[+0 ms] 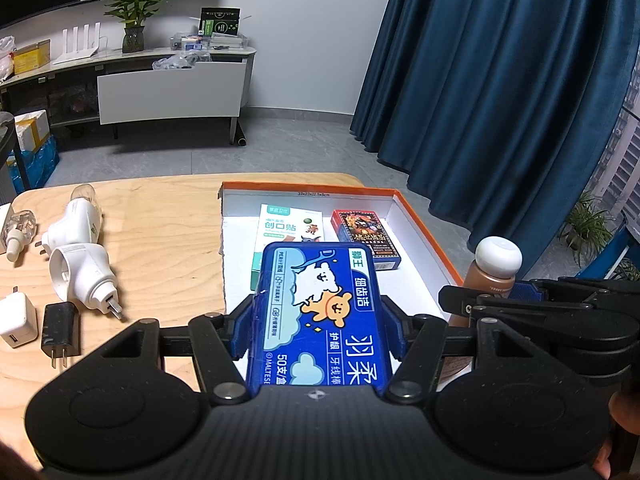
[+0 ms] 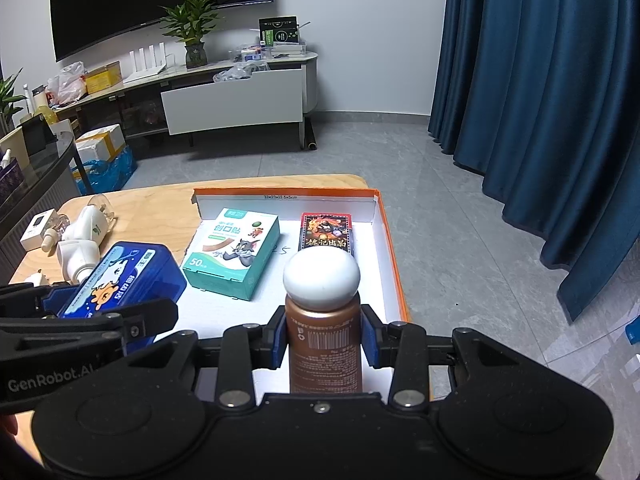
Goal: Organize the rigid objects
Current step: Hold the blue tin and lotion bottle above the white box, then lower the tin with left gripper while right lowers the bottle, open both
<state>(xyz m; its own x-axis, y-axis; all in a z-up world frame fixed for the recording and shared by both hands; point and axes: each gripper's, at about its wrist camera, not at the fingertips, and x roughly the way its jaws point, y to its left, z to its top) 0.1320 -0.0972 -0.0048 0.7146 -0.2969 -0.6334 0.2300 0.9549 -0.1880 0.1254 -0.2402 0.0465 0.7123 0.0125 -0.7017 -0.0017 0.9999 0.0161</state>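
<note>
Right wrist view: wooden table (image 2: 132, 208), grey tiled floor (image 2: 400, 152), blue curtains (image 2: 540, 100).

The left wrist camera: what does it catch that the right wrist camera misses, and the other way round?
Only the left wrist view shows the black charger and the white cube charger on the wooden table.

Only the right wrist view shows the big dark TV screen.

Both show the orange-edged box with the bandage box and card deck inside, the blue floss box in the left fingers, and the brown bottle in the right.
</note>
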